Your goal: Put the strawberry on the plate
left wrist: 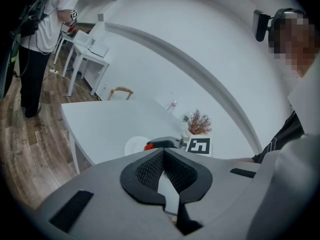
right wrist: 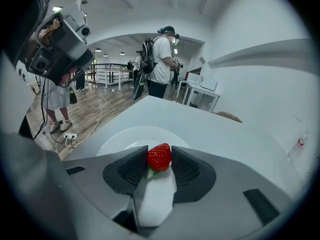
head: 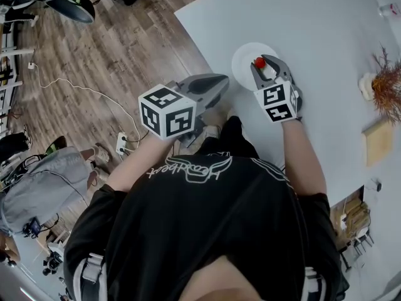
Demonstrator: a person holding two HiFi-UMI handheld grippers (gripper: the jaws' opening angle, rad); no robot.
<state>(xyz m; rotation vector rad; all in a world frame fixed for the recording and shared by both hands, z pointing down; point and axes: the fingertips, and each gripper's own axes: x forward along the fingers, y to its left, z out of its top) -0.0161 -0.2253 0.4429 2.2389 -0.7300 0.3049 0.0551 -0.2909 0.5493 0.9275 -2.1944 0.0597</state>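
A red strawberry (head: 259, 62) (right wrist: 159, 157) sits between the pads of my right gripper (head: 264, 63) (right wrist: 159, 155), which is shut on it. The berry hangs over the near part of a round white plate (head: 244, 56) (right wrist: 120, 136) on the white table (head: 326, 36). My left gripper (head: 219, 84) (left wrist: 162, 153) hovers beside the table's left edge, over the wooden floor, with its jaws together and nothing in them. In the left gripper view the plate (left wrist: 133, 145), the strawberry (left wrist: 148, 146) and the right gripper (left wrist: 166, 143) show beyond the jaws.
A dried reddish plant (head: 386, 85), a wooden block (head: 378, 140) and a small bottle (head: 388, 9) stand at the table's right side. A power strip (head: 121, 144) and a grey backpack (head: 44, 190) lie on the floor. A person (right wrist: 161, 59) stands farther off.
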